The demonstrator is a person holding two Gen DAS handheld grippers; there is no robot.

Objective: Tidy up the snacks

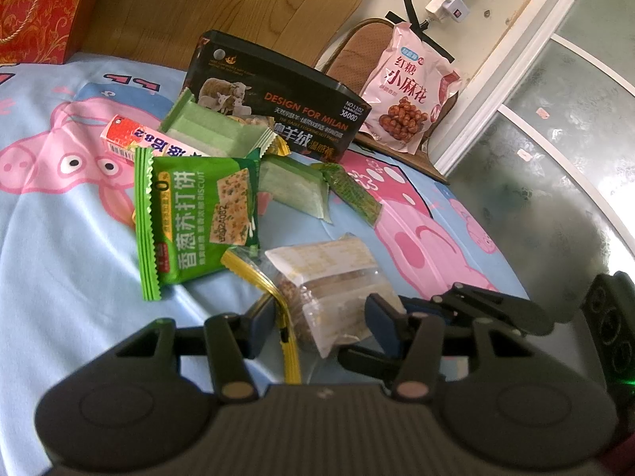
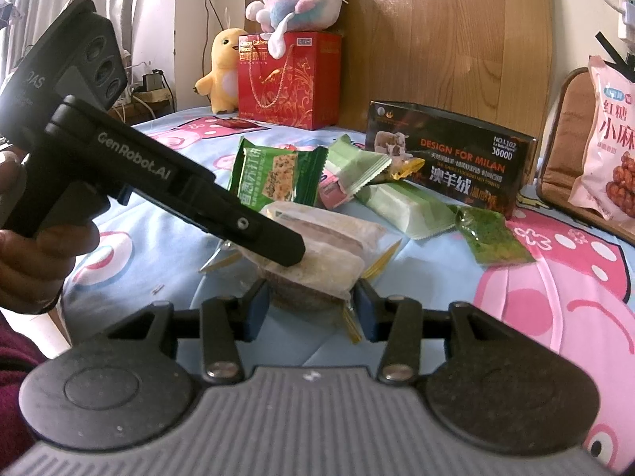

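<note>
- Where the blue cartoon-pig bedsheet [image 1: 59,246] is spread, a loose pile of wrapped snacks is seen near the middle of the bed.
- One clear packet of cakes [image 1: 337,289], edged in yellow, is held from two sides: the left gripper [image 1: 321,317] has its blue pads pressed against it, jaws at a middling width.
- One right gripper [image 2: 311,305] is closed on the same packet from the near side, jaws likewise about half apart.
- One green biscuit packet [image 1: 194,222] is propped just behind the clear packet.
- Two pale green wafer bars [image 1: 214,135] are counted, one leaning on the black box, one lying flat beside it.
- One small dark green sachet [image 1: 351,194] is laid towards the bed's right edge.
- One pink-and-white candy box [image 1: 131,139] is tucked behind the biscuit packet.
- One black carton [image 1: 285,111] is stood on the bed beyond the pile.
- One pink bag of twists [image 1: 412,91] is leaned on a chair off the bed's far right corner.
- One red gift box [image 2: 289,79] and two plush toys [image 2: 222,71] are seen at the far edge.
- One hand [image 2: 27,246] is wrapped round the left gripper's handle.
</note>
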